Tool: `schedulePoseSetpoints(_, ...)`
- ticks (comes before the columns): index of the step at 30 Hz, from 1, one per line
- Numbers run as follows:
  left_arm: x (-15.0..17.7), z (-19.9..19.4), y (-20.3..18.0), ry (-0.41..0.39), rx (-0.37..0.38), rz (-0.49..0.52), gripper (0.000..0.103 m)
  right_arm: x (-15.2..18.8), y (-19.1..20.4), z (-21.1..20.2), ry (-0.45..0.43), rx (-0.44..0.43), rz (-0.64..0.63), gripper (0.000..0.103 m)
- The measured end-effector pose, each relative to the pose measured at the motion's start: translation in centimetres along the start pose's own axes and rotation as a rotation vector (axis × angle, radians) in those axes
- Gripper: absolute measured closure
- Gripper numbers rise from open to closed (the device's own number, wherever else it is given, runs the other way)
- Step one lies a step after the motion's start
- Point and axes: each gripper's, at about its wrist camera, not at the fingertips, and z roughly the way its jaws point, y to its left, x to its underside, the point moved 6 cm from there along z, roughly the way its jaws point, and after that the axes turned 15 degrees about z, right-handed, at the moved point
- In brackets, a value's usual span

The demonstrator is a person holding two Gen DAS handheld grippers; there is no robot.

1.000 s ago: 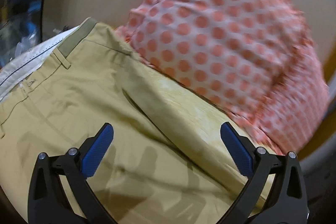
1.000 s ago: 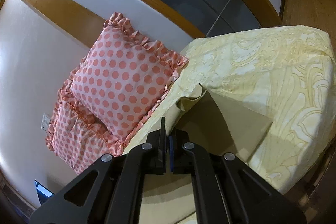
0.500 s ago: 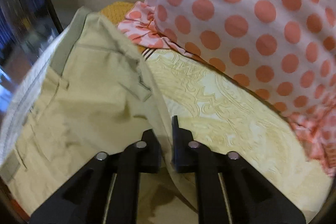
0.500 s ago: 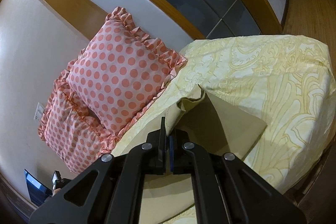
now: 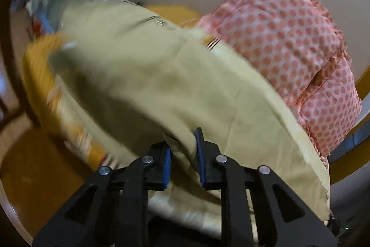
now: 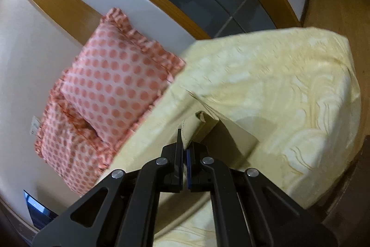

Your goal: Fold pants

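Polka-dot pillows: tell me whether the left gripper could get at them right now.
Probably not. The left gripper is shut on the pants, and that lifted cloth hangs between it and the pillows. It would have to let go of the pants first.

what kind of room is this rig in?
Most likely a bedroom: the pants are held over a bed with a pale yellow patterned bedspread, and polka-dot ruffled pillows lean against the wall.
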Motion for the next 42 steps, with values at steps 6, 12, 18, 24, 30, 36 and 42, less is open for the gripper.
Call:
schedulePoseSetpoints(6, 1.7, -0.4, 0.3, -0.042, 0.009, 0.028, 0.083, -0.4, -0.9, -0.6, -0.011, 0.054, -0.023, 0.101)
schedulePoseSetpoints(12, 2.7, -1.0, -0.2, -0.087, 0.003, 0.104, 0.075, 0.2, -2.2, -1.0, 0.002, 0.144, -0.042, 0.090)
schedulePoseSetpoints(18, 2.2, -6.5, 0.7, -0.273, -0.129, 0.153, 0.038, -0.6, -2.5, -4.0, -0.127, 0.190, -0.086, 0.034)
schedulePoseSetpoints(24, 0.8, -8.3, -1.6, -0.366, -0.123, 0.216, 0.028, 1.4, -1.4, -2.3, -0.085, 0.173, -0.177, 0.043)
schedulePoseSetpoints(30, 1.3, -3.9, -4.5, -0.266, -0.041, 0.268, 0.028, 4.7, 0.3, -1.0, -0.003, 0.076, -0.230, 0.065)
schedulePoseSetpoints(36, 2.4, -0.1, -4.3, -0.180, 0.000, 0.249, 0.026, 3.1, -0.9, -1.3, -0.065, 0.080, -0.172, 0.095)
schedulePoseSetpoints(42, 2.8, 0.3, -4.2, -0.199, 0.014, 0.271, 0.022, 3.1, 3.5, -1.6, -0.055, -0.014, -0.249, 0.100)
